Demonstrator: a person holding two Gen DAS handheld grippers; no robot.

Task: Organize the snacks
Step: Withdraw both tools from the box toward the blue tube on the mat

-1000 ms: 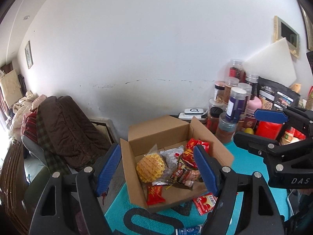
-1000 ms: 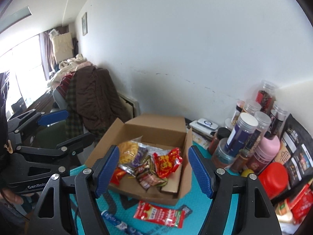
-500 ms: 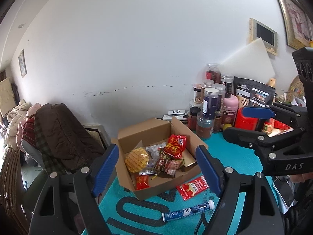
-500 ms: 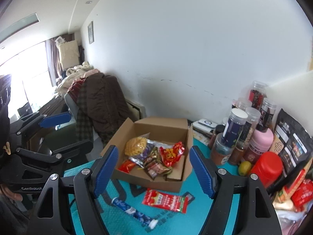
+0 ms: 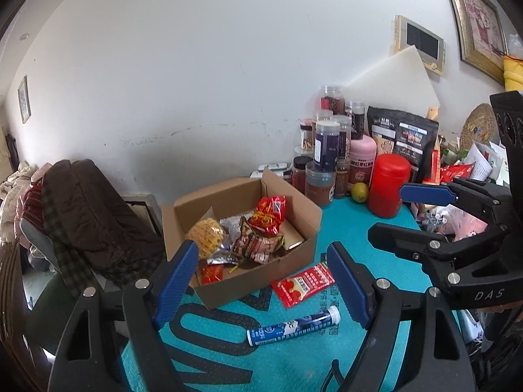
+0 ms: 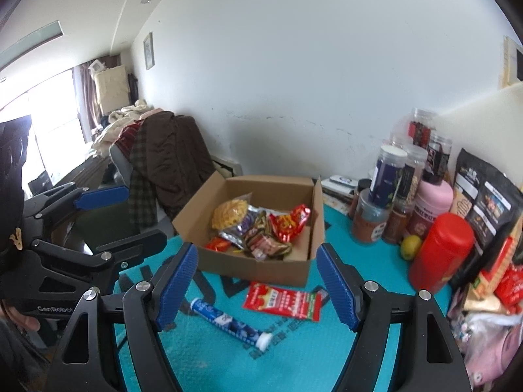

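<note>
A teal mat (image 5: 343,228) lies against a white wall, jars (image 5: 327,150) crowded at its right. Both grippers tilt down over the mat, side by side. The left gripper (image 5: 263,282) and right gripper (image 6: 256,284) stand spread and empty. An open box (image 6: 261,266) holds snacks (image 6: 258,225) (a red packet (image 6: 282,300) and blue tube (image 6: 232,321) lie loose before it).

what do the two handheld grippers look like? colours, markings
Both the left gripper and right gripper are black plastic frames with cut-out openings, silver rivets, and ribbed blue pads on the fingers. Seen from the opposite camera, the right one reads "DAS" in white, the left "GenRobot".
</note>
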